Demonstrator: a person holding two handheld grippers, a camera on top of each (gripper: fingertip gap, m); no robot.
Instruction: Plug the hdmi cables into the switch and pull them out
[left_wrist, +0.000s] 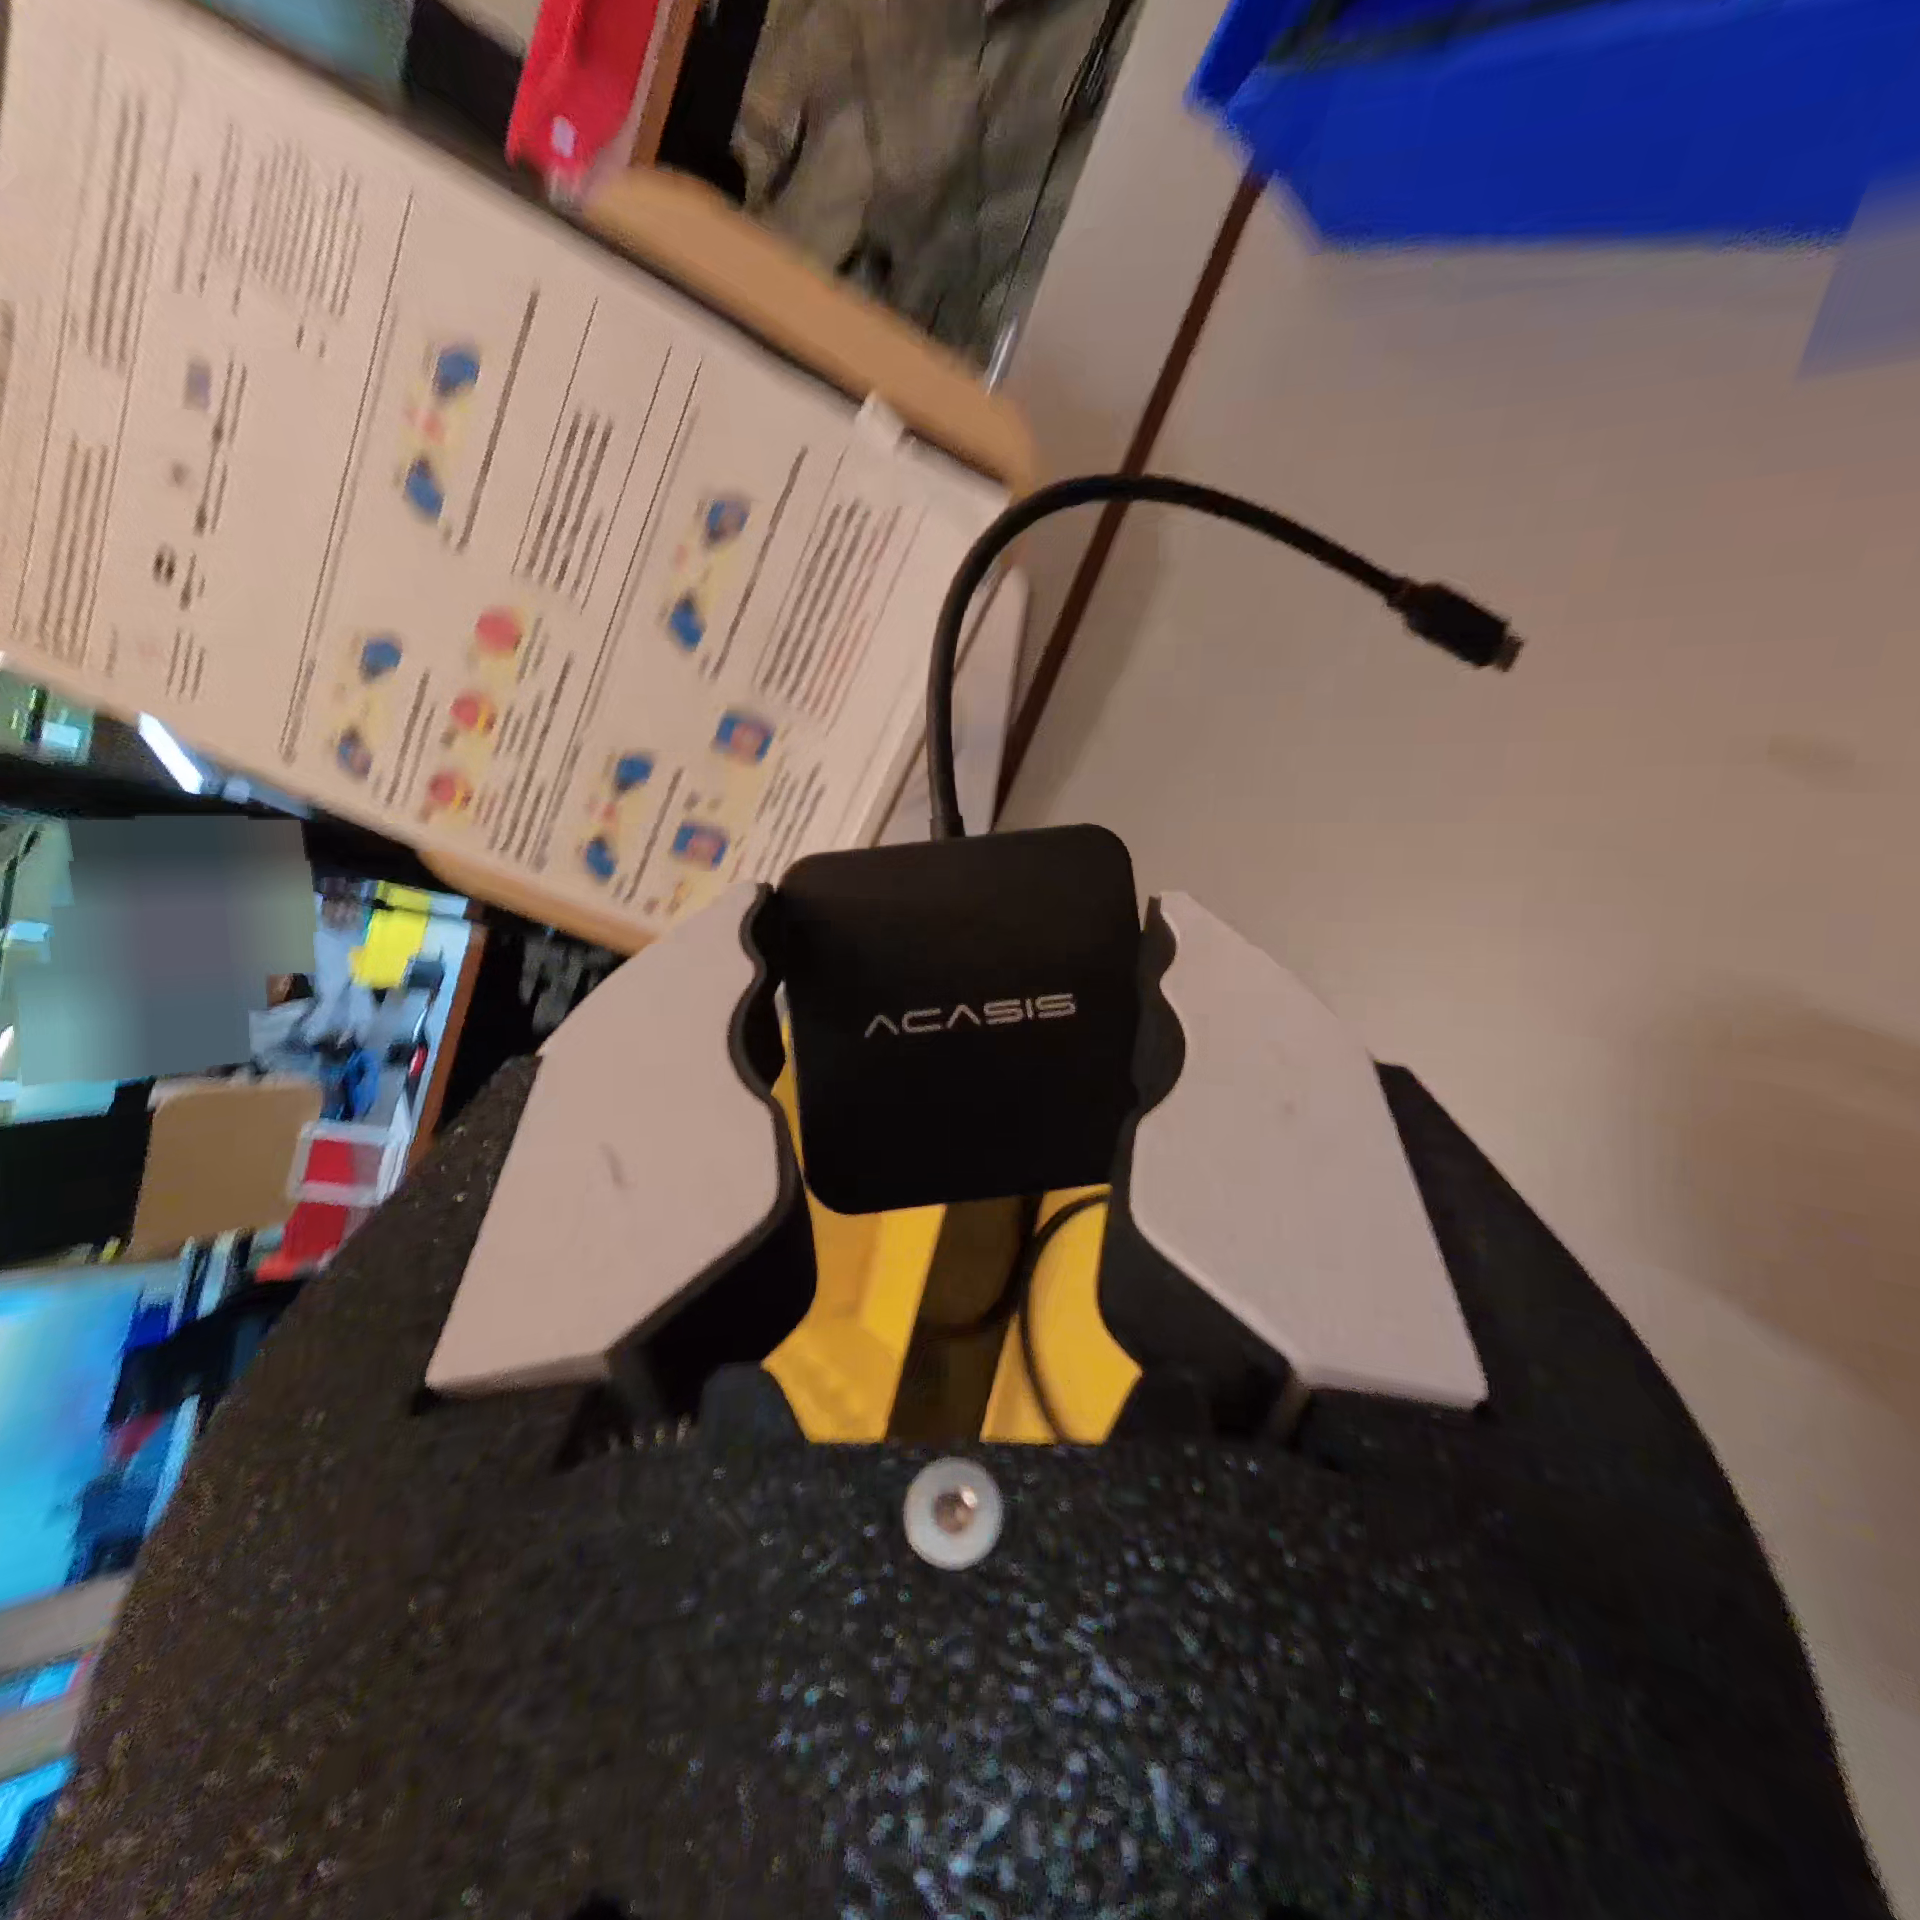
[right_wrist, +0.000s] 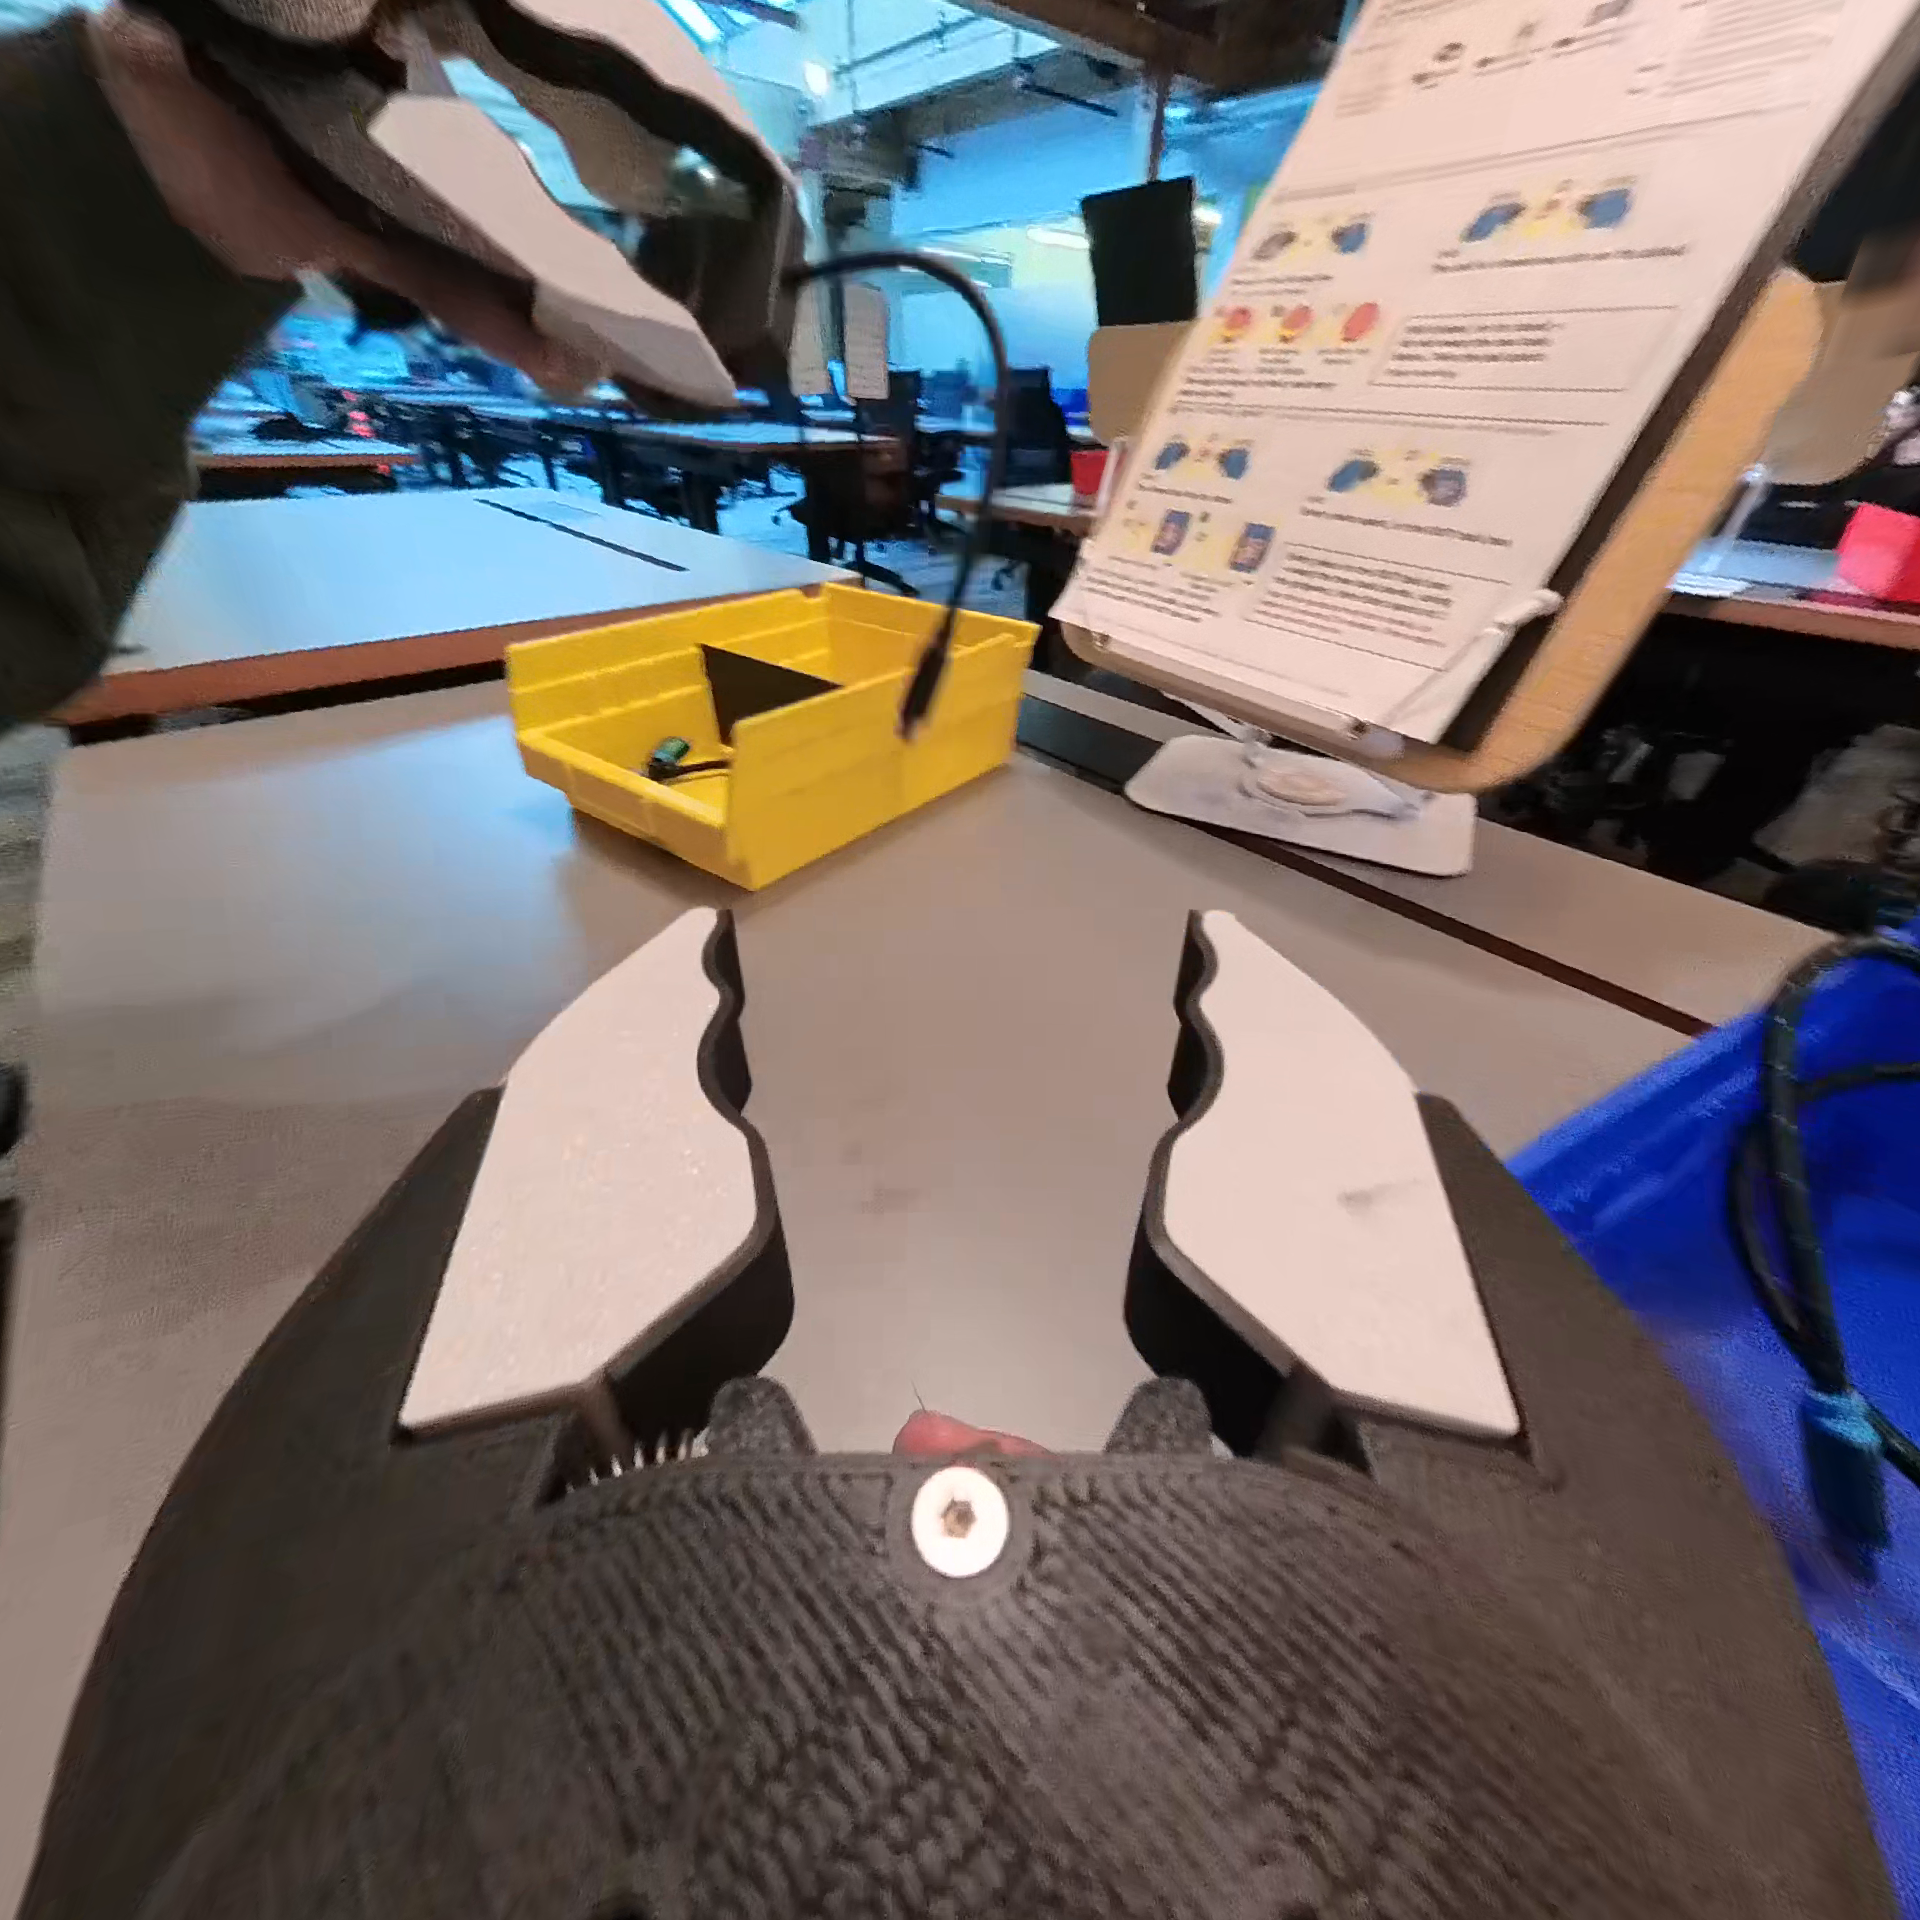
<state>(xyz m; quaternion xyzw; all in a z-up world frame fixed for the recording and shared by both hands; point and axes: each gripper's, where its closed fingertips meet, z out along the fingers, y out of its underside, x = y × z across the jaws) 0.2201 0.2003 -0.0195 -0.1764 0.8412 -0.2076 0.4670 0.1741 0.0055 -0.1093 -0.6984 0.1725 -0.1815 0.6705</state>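
Note:
My left gripper is shut on the switch, a black square box held in the air. Its short black tail cable curves up and right to a small plug. In the right wrist view the left gripper's fingers are at the upper left, and the tail's plug dangles over a yellow bin. My right gripper is open and empty, low over the grey table. A black cable with a teal connector lies in a blue bin at the right.
The yellow bin holds a black piece and a small green-tipped part. An instruction sheet on a tilted board stands on a white base at the back right. The blue bin also shows in the left wrist view.

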